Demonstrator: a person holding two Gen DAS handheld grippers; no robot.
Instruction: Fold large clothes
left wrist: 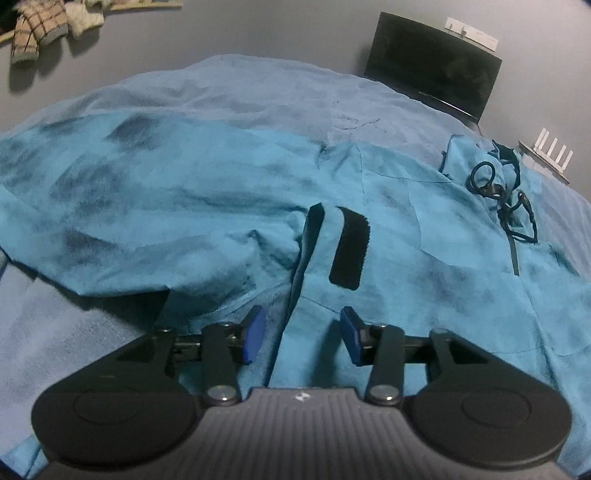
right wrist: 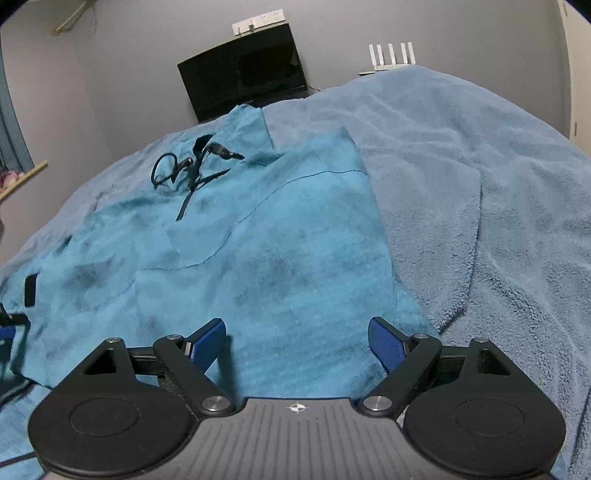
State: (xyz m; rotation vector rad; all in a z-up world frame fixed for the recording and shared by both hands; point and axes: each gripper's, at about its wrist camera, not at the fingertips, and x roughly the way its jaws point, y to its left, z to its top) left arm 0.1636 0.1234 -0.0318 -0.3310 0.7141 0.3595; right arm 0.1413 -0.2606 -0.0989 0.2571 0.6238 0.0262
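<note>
A large turquoise garment [left wrist: 192, 206] with dark smudges lies spread on a blue fleece blanket [left wrist: 258, 88]. It has black velcro strips [left wrist: 349, 247] and a dark drawstring [left wrist: 506, 195] at its neck end. My left gripper [left wrist: 303, 338] is open, its blue pads on either side of a fabric fold at the garment's near edge. In the right wrist view the garment [right wrist: 280, 258] fills the middle, with the drawstring [right wrist: 188, 170] at the far left. My right gripper [right wrist: 297, 341] is open over the garment's near edge, holding nothing.
The blanket [right wrist: 480, 184] covers the bed to the right. A black monitor [right wrist: 243, 70] and a white router [right wrist: 391, 55] stand against the grey wall beyond the bed. Plaid and fuzzy items [left wrist: 40, 29] lie on a shelf far left.
</note>
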